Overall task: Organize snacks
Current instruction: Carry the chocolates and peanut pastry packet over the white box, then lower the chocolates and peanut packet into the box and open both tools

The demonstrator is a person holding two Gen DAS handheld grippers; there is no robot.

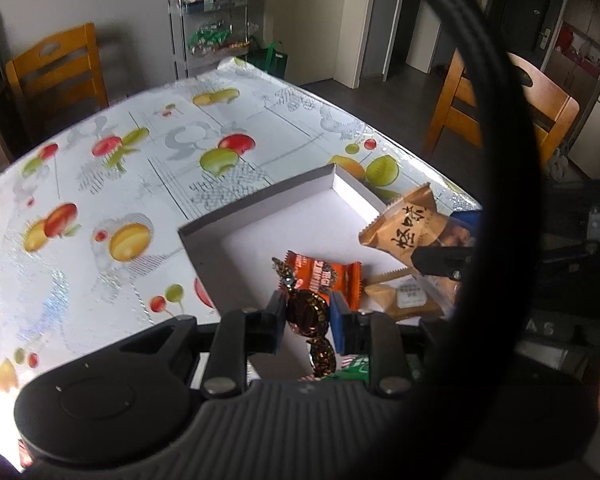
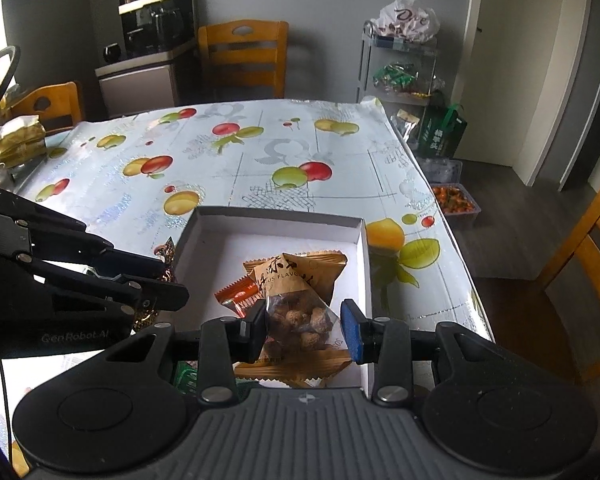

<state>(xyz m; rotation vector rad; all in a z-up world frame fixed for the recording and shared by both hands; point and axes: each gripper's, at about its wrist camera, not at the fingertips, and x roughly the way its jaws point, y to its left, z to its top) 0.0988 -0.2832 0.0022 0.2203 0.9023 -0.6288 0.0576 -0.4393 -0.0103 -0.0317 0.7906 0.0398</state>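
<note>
My left gripper (image 1: 308, 313) is shut on a brown twist-wrapped candy (image 1: 306, 314), held just over the near left corner of a shallow white box (image 1: 260, 200). My right gripper (image 2: 304, 326) is shut on a kraft peanut packet (image 2: 300, 316) with a clear window, tilted up above the box (image 2: 276, 214). In the box lie an orange snack packet (image 2: 240, 294) and another kraft packet (image 2: 296, 368). The left wrist view shows the peanut packet (image 1: 404, 224) raised at the box's right side, the orange packet (image 1: 328, 280) behind the candy. The left gripper (image 2: 170, 276) appears at left in the right wrist view.
The box sits near the front right corner of a table with a fruit-print cloth (image 2: 260, 148). A green packet (image 1: 352, 368) lies beside the box's near edge. A gold bag (image 2: 20, 140) rests at the table's far left. Wooden chairs (image 2: 244, 56) and a snack shelf (image 2: 400, 64) surround it. A black cable (image 1: 500, 160) crosses the left view.
</note>
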